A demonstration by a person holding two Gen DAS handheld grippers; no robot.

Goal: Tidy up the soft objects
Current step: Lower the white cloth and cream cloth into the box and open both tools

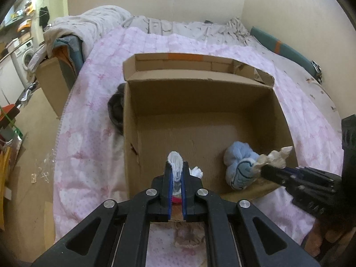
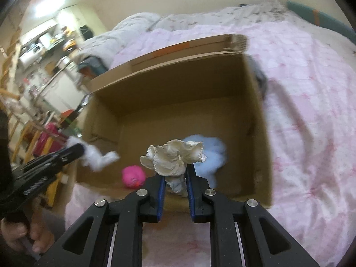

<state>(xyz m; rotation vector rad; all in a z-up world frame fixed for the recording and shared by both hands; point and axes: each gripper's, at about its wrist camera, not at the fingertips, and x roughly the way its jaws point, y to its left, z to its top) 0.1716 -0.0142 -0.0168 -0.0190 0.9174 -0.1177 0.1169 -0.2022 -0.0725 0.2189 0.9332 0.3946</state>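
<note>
Bed [image 1: 93, 102] with pink floral quilt [image 1: 89, 155] on top, grey-white duvet [image 1: 93, 22] bunched at far left corner, more pale bedding [image 1: 200, 27] along the wall. Teal cushion with orange band [image 1: 278, 44] at right edge against the wall. Second cardboard box [image 1: 51, 82] on floor left of bed, clothes piled in it. Washing machine [image 1: 23, 56] far left, shelves with clutter above. Brown floor [image 1: 33, 138] with plastic scraps. In right wrist view: kitchen shelving [image 2: 37, 46] in back, wooden chair frame [image 2: 29, 138] with pink-red item, all blurred.
</note>
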